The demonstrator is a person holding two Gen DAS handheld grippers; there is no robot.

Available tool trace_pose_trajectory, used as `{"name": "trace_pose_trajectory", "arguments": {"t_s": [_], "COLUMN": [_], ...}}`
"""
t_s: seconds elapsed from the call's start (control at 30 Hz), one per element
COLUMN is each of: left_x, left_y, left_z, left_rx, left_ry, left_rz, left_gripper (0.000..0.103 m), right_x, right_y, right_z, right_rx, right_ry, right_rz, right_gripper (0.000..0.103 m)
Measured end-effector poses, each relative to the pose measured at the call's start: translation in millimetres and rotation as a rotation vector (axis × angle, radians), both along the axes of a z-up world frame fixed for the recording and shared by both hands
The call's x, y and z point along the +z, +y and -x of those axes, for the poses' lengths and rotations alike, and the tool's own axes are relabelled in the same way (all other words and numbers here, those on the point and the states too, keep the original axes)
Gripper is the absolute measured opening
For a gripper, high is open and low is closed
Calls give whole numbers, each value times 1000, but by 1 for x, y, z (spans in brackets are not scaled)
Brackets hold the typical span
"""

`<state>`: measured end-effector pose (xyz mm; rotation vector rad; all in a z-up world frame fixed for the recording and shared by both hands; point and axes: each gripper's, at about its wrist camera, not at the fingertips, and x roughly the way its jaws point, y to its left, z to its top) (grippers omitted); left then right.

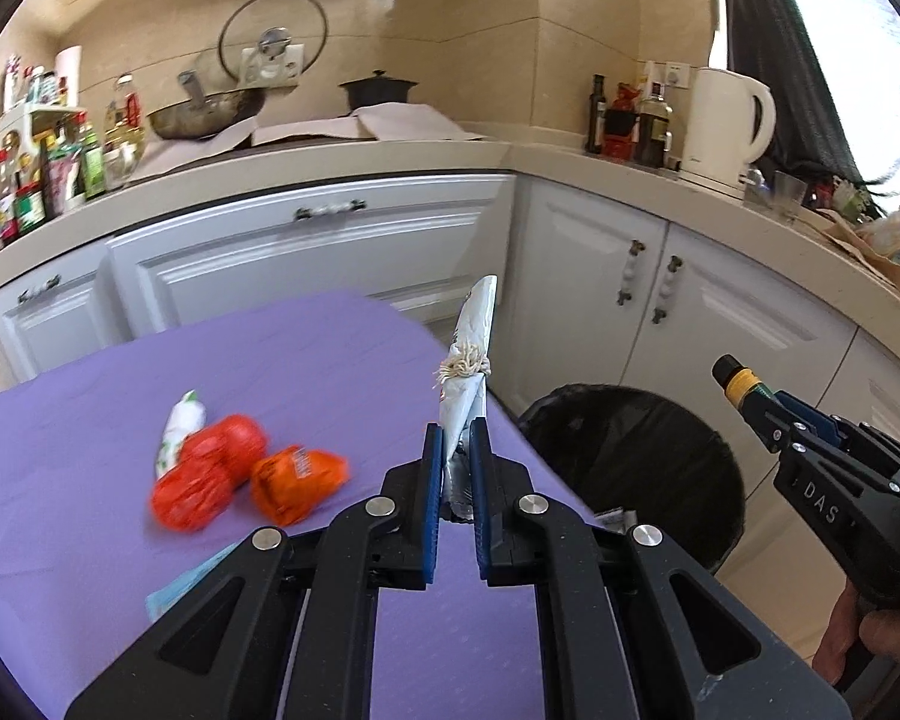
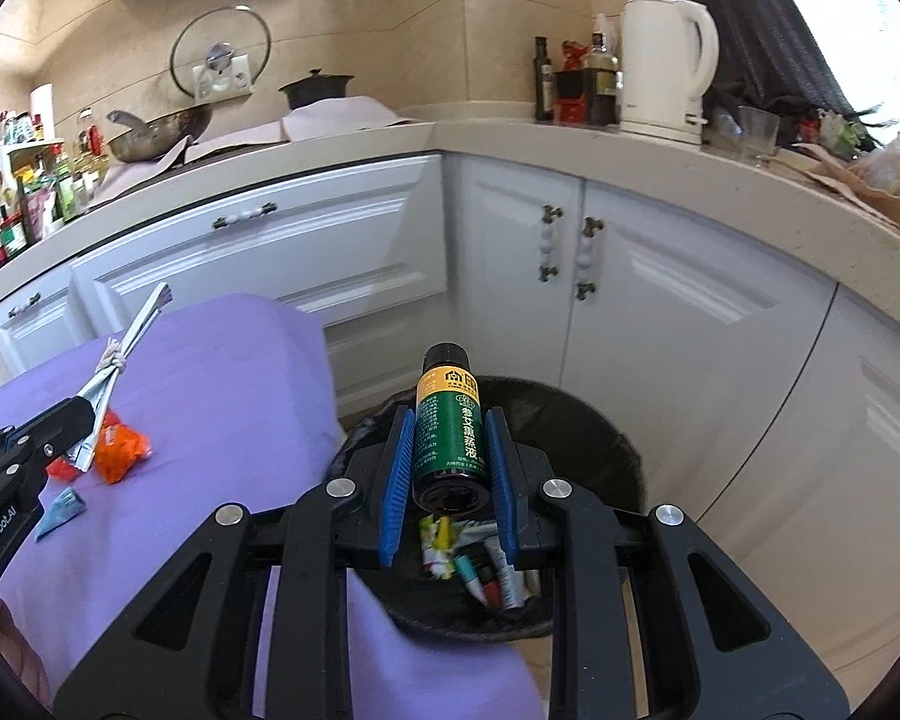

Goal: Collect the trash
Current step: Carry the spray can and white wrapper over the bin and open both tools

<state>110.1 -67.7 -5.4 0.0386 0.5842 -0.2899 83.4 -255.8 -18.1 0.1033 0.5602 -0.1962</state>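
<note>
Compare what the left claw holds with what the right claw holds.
The flattened silvery wrapper is thin and crumpled, with frayed string around it; the small green bottle is rigid, round and black-capped. The wrapper is over the purple table; the bottle is over the black bin. Both are clamped, pointing forward.

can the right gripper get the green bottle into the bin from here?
Probably yes. The right gripper is shut on the green bottle and sits over the near rim of the black bin, whose mouth is open with only a few scraps at the bottom. Nothing stands between.
</note>
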Motion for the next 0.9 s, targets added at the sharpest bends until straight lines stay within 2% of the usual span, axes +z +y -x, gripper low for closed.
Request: {"name": "trace_pose_trajectory", "arguments": {"t_s": [0.33,0.9], "left_x": [-2,-20], "left_y": [-38,-81], "left_z": [-14,-41], "left_rx": [-56,-91], "left_ry": [-3,11], "left_rz": [-13,-60], "left_gripper": [10,10], "right_x": [2,-18], "right_y": [-28,-60], "right_z": [-7,-29], "right_rx": [-42,-87], "right_ry": [-20,-6], "right_rz": [0,-27], "right_gripper": [23,23]}}
